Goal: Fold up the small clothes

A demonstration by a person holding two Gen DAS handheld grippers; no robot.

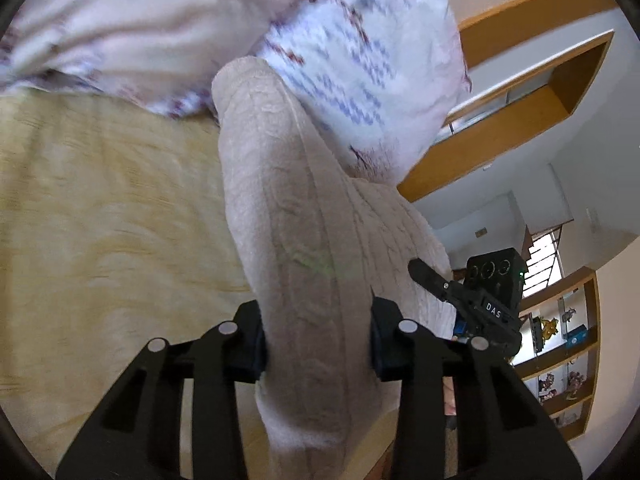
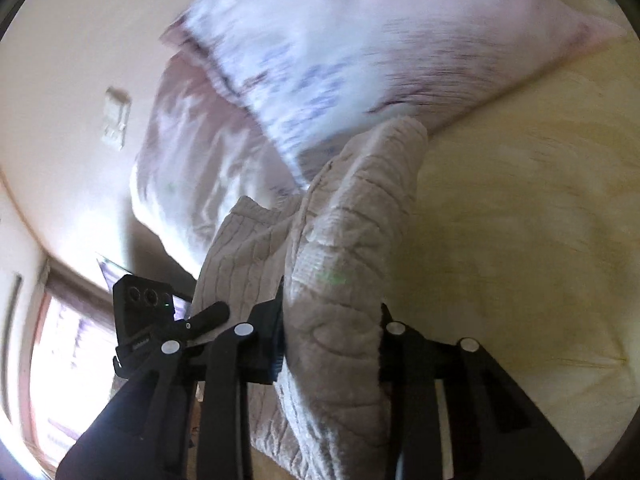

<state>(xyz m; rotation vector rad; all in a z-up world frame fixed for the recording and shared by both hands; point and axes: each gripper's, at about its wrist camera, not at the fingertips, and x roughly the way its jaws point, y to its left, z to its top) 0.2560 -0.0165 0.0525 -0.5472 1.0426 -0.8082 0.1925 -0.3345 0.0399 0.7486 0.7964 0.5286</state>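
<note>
Black linkage arms of the left claw (image 1: pixel 318 340) fill the bottom of the left wrist view, and its two pads are seen pressed against either side of a bunched fold of a beige cable-knit garment (image 1: pixel 288 208). Likewise, in the right wrist view, the right claw (image 2: pixel 332 336) is closed on another bunched part of the same knitted piece, which is pinched between its pads. Both claws are tilted somewhat downward, and the right one is also seen from the left view, just beside the cloth at its right edge. The garment is held lifted between the two claws, stretching forward and away from them above a pale yellow bedspread (image 1: pixel 100 220), with its far end drooping toward the bed. It is judged to be soft, light and floppy, thick enough to bunch in a grip and unlikely to slip; the best hold is judged to be at an edge or corner, so that the cloth hangs flat rather than in a rope. Beyond the garment, a large pillow (image 1: pixel 360 60) with a blurred blue and red print lies on the bed. Farthest off, wooden wall shelves (image 1: pixel 560 340) holding small figurines can be made out.
</note>
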